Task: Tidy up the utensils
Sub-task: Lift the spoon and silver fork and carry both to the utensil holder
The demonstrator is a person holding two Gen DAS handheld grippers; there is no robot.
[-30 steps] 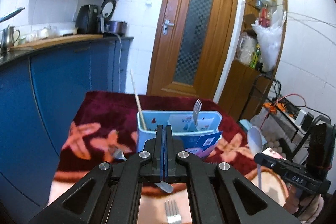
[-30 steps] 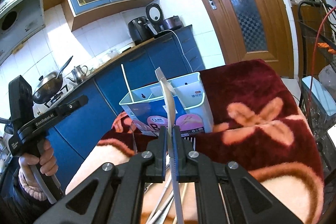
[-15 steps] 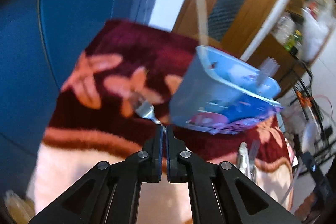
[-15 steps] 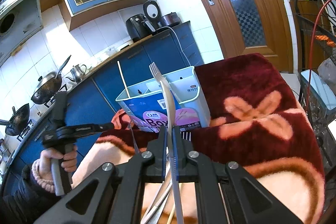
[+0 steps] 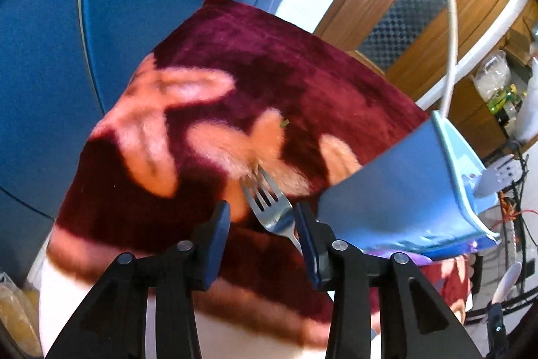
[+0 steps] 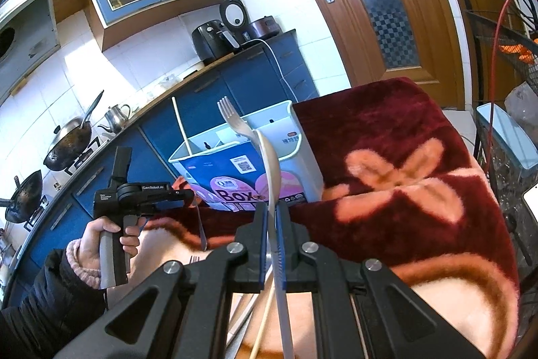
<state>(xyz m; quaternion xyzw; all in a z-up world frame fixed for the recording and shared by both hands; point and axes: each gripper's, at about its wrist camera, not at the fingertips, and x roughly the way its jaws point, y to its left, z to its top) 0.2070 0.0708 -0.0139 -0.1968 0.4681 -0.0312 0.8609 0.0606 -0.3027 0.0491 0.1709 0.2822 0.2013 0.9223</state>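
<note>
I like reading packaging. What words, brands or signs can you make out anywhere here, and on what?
"Box": front of the blue utensil box, large letters.
"GenRobot.AI": side of the left gripper, just legible.
QR code and small print on the box front: too small to read.
Orange mark and characters on the box's white side: blurred.

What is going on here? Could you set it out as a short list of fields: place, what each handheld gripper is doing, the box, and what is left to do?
Place: kitchen, table under a red flowered blanket.
Left gripper: jaws have just been opening, now apart around a fork lying on the blanket, not pressing it.
Right gripper: shut on a white spoon.
Box: blue organizer, already holds a fork and a chopstick.
Left to do: more utensils lie loose near the person.
</note>
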